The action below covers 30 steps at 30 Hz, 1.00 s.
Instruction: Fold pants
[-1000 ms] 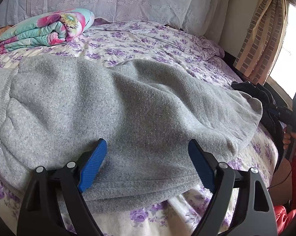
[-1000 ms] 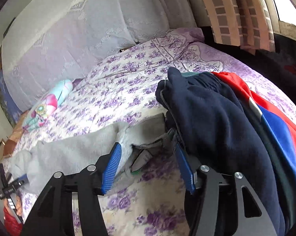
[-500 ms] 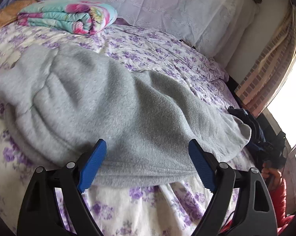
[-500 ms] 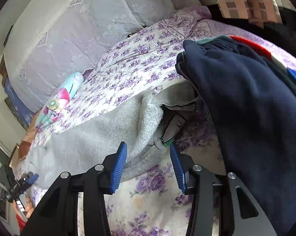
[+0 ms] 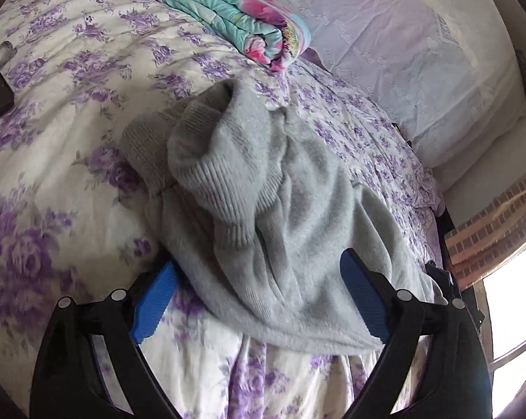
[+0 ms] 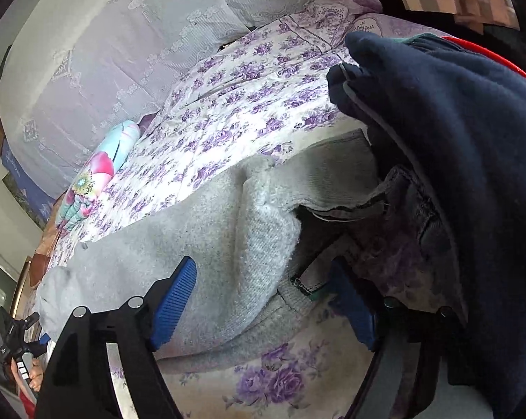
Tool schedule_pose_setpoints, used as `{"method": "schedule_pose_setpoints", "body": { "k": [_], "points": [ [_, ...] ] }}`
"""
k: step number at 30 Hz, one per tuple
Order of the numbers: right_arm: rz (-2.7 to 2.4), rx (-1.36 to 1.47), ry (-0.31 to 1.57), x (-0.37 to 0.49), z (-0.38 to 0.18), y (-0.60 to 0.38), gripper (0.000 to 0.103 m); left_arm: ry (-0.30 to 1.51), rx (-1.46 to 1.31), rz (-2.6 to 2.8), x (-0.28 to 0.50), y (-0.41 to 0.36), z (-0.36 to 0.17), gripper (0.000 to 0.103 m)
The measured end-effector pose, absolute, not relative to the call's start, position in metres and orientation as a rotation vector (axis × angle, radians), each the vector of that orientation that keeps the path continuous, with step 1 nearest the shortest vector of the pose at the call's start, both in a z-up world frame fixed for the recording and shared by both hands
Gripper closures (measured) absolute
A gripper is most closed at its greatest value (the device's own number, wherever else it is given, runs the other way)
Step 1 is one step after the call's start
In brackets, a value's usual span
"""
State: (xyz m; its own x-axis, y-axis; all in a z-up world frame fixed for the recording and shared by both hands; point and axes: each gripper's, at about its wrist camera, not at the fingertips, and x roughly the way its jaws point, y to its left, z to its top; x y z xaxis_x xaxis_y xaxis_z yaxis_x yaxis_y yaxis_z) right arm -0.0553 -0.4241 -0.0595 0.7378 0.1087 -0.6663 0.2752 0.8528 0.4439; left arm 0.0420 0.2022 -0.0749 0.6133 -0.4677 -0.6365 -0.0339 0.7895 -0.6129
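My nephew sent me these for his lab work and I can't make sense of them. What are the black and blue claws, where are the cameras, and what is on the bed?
No robot here: a person holds a hand-held gripper in each hand, each with a wide-angle camera looking along its two blue-padded fingers. One picture is from the left hand-held gripper, the other from the right hand-held gripper. Both are open and hold nothing. On the flowered bedspread lie grey pants, to be folded; the left view shows the ribbed cuffs, the right shows the waist end. Beside the waist sits a pile of dark clothes. A rolled blanket lies further back.
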Motion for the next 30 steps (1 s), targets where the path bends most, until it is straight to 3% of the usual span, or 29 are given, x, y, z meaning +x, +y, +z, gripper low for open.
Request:
{"method": "schedule_pose_setpoints", "body": {
  "k": [6, 7, 8, 9, 10, 13, 17, 19, 20, 23, 26, 30],
  "points": [
    [-0.098, 0.591, 0.706, -0.051, -0.061, -0.429, 0.023, 0.876, -0.702, -0.236, 0.060, 0.218, -0.075, 0.018],
    [-0.103, 0.593, 0.699, -0.050, -0.062, -0.430, 0.031, 0.876, -0.694, -0.213, 0.060, 0.220, -0.074, 0.037],
    [-0.114, 0.600, 0.692, -0.050, -0.062, -0.432, 0.049, 0.880, -0.677, -0.191, 0.061, 0.224, -0.075, 0.056],
    [-0.104, 0.614, 0.684, -0.049, -0.061, -0.434, 0.060, 0.881, -0.688, -0.209, 0.062, 0.228, -0.077, 0.059],
    [-0.070, 0.641, 0.685, -0.048, -0.062, -0.436, 0.080, 0.878, -0.709, -0.227, 0.062, 0.232, -0.079, 0.064],
    [-0.034, 0.655, 0.671, -0.044, -0.056, -0.430, 0.086, 0.825, -0.729, -0.224, 0.057, 0.242, -0.068, 0.073],
    [0.108, 0.594, 0.701, -0.033, -0.046, -0.394, 0.088, 0.666, -0.691, -0.081, 0.043, 0.271, -0.030, 0.074],
    [0.121, 0.531, 0.762, -0.026, -0.057, -0.376, 0.086, 0.691, -0.647, -0.035, 0.042, 0.285, -0.025, 0.074],
    [0.096, 0.493, 0.784, -0.025, -0.063, -0.371, 0.075, 0.743, -0.645, -0.033, 0.041, 0.291, -0.031, 0.072],
    [0.098, 0.505, 0.777, -0.036, -0.066, -0.374, 0.061, 0.859, -0.589, 0.003, 0.031, 0.290, -0.050, 0.070],
    [0.035, 0.485, 0.761, -0.056, -0.058, -0.385, 0.049, 0.793, -0.533, 0.015, 0.004, 0.287, -0.032, 0.061],
    [0.011, 0.493, 0.719, -0.080, -0.046, -0.397, 0.049, 0.622, -0.467, 0.024, -0.023, 0.274, 0.017, 0.053]
  ]
}}
